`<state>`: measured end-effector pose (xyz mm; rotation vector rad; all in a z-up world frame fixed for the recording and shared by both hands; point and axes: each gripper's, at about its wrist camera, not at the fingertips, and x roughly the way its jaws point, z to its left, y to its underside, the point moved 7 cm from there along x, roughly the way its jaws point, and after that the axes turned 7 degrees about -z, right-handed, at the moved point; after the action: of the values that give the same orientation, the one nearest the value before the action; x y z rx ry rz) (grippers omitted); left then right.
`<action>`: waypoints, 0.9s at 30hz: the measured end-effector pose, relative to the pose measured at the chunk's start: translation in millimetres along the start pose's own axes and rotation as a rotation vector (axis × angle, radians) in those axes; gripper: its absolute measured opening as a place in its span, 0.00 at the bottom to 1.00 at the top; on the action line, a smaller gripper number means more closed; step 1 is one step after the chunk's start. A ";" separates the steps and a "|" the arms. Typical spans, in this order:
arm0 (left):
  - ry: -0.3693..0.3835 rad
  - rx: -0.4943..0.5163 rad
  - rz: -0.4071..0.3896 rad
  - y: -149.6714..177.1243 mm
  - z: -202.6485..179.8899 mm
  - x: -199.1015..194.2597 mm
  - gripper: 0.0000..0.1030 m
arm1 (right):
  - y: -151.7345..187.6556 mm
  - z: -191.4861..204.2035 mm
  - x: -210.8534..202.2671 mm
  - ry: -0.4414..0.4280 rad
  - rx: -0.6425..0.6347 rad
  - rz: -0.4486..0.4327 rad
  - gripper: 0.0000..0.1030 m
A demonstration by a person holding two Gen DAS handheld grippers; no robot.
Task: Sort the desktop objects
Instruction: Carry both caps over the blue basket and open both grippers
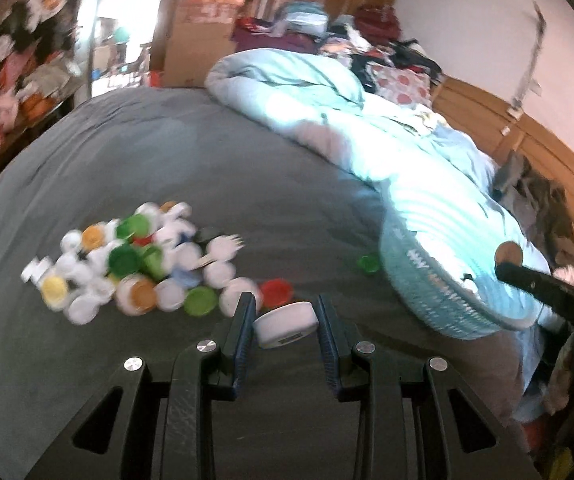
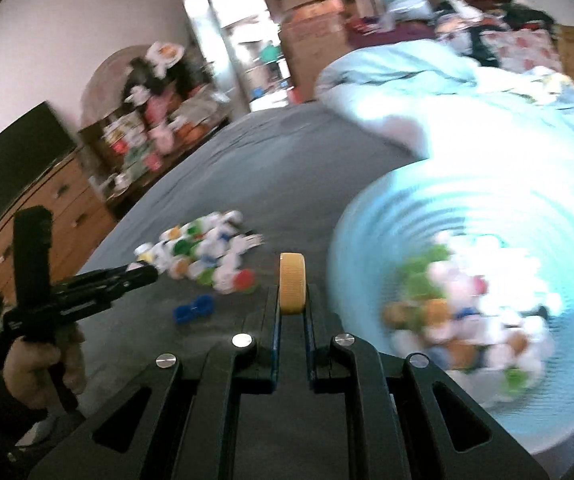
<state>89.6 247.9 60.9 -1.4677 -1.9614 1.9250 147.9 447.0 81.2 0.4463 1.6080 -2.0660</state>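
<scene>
My left gripper (image 1: pixel 285 312) is shut on a white bottle cap (image 1: pixel 285 323), held just above the grey bed sheet, right of a pile of coloured caps (image 1: pixel 139 264). My right gripper (image 2: pixel 291 300) is shut on a yellow-orange cap (image 2: pixel 292 288) held on edge, left of the light blue woven basket (image 2: pixel 375 216). The basket holds several caps (image 2: pixel 463 320). In the left wrist view the basket (image 1: pixel 439 280) stands to the right, with the right gripper's body above its rim. The pile also shows in the right wrist view (image 2: pixel 207 252).
A green cap (image 1: pixel 368 263) lies alone beside the basket. Two blue caps (image 2: pixel 193 309) lie near the right gripper. A light blue duvet (image 1: pixel 307 92) is bunched behind the basket. A wooden dresser (image 2: pixel 47 208) and cluttered shelves stand left of the bed.
</scene>
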 end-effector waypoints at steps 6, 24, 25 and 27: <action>0.049 0.120 0.062 -31.8 -78.9 25.0 0.32 | -30.2 -51.8 -30.3 0.099 0.040 -0.034 0.09; 0.160 0.231 0.312 -67.0 -230.9 105.4 0.32 | -52.0 -110.5 -50.4 0.178 0.057 -0.010 0.09; 0.156 0.233 0.315 -67.5 -231.8 106.1 0.32 | -51.1 -111.8 -50.2 0.178 0.055 -0.008 0.09; 0.151 0.235 0.318 -69.0 -231.0 107.9 0.32 | -49.9 -115.3 -49.1 0.180 0.056 -0.003 0.09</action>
<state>128.1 504.8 109.1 -1.8787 -1.4550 2.0019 156.7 576.5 118.1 0.6667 1.6552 -2.1289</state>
